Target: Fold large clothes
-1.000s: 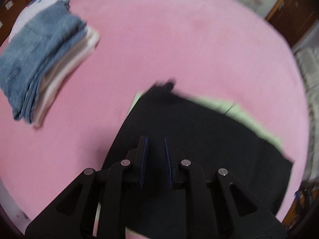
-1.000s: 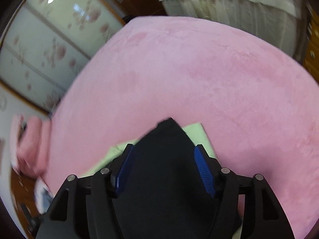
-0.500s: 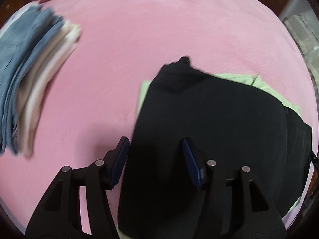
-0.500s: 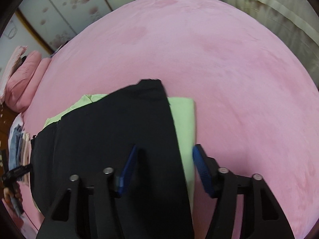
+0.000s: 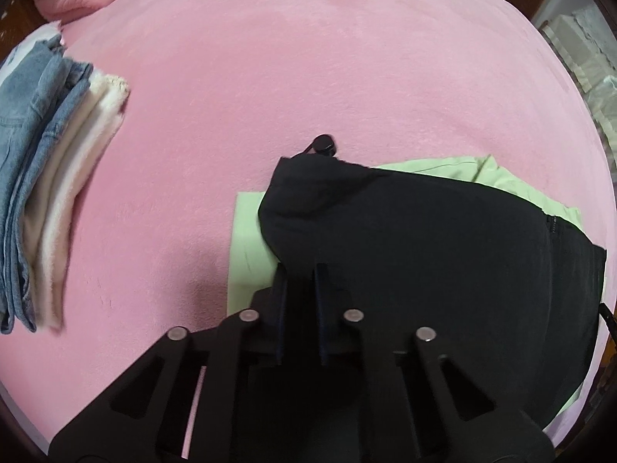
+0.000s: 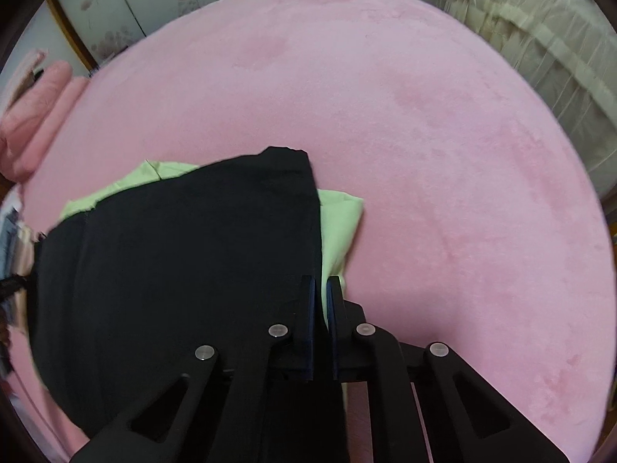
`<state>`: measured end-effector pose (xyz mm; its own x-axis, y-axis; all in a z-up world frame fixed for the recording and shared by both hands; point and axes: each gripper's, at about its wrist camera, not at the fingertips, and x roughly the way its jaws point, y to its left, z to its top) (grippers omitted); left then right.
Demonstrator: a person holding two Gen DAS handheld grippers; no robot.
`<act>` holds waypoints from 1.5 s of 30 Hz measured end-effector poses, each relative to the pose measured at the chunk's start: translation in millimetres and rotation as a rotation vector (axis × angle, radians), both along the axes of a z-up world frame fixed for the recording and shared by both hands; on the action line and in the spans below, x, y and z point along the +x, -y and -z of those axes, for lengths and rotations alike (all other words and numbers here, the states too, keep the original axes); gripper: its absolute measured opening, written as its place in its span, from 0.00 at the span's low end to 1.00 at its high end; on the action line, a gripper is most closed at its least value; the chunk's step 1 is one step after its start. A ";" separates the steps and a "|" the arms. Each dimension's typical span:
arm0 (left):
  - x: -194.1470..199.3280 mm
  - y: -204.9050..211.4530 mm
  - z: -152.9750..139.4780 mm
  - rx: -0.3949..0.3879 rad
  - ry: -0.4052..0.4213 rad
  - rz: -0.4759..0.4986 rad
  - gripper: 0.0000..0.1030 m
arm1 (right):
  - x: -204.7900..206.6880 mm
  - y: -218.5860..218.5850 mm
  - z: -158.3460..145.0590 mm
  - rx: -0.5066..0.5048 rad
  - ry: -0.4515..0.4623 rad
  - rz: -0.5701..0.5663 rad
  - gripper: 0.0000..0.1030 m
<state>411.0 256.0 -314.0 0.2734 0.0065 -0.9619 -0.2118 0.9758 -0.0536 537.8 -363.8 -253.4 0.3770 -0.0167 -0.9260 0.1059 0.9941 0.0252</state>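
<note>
1. Cataloguing the main item: one black garment (image 5: 424,250), large and partly folded, lying on a pink bed (image 5: 308,58). It lies on top of a pale green garment (image 5: 250,231), which shows past its far edge and at both ends.
2. Handling: we judge the black cloth soft, limp and fairly light. It will sag and drape wherever it is not held, and it will not keep a crease unless pressed flat. It does not look slippery or fragile.
3. Fittings: a small black round toggle (image 5: 324,144) sticks out at the far corner, and what looks like a zip runs near the right end. We expect both to add bulk inside a fold.
4. Left tongs (image 5: 299,270): the jaws are closing, with the near left edge of the black cloth between the pads, and they appear to pinch it.
5. Right tongs (image 6: 321,281): clenched on the near right edge of the black garment. The green layer lies just beside that edge, and we cannot tell whether it is caught too.
6. Where to hold: we recommend the two near corners or the hem, one in each tongs and well apart, so the cloth hangs level when lifted. We also recommend pinching the black layer only, because the green one will drag along otherwise.
7. Also present: a stack of folded jeans (image 5: 27,115) and pale cloth, well apart to the left.
</note>
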 end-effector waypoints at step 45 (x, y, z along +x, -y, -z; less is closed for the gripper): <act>-0.5 29.7 -40.9 0.080 0.210 -0.027 0.03 | 13.2 -1.5 -9.0 0.051 0.127 0.012 0.02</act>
